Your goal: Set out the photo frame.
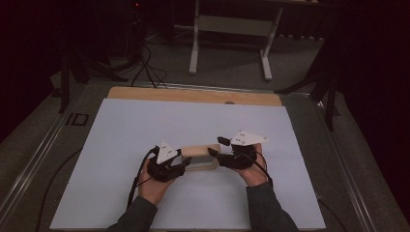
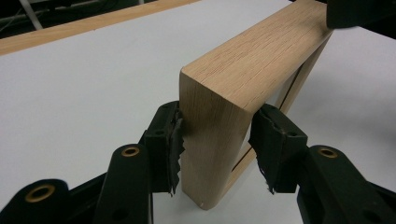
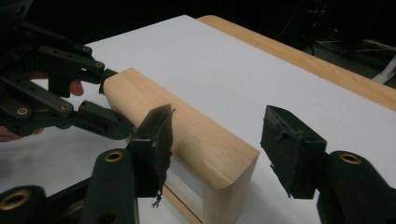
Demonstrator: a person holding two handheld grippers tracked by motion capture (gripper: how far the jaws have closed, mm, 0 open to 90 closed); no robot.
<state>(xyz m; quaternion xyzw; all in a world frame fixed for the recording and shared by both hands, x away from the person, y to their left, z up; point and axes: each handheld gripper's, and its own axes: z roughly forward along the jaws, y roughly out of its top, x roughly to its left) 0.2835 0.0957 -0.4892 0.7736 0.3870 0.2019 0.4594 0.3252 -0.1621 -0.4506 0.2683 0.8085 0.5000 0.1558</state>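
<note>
Near the middle of the white surface, a little toward the person's side, stands a wooden frame of pale oak, upright on its long edge and running left to right between the two hands. Its top rail is broad with rounded corners, and an inner groove runs along the opening, seen in the left gripper view.

On the left end of the wooden frame, the left hand-held gripper has its jaws set on either side of the end post; both toothed pads press against the wood, so it grips the frame.

At the right end, the right hand-held gripper straddles the wooden frame with its jaws spread. The left pad lies just beside the wood and the right pad stands clear of it with white surface showing in the gap, so this hand-held gripper is open and holds nothing.

Beyond the white sheet a strip of bare wooden tabletop shows along the far edge. Farther off, on the dark floor, stand a white table frame and some black cables.
</note>
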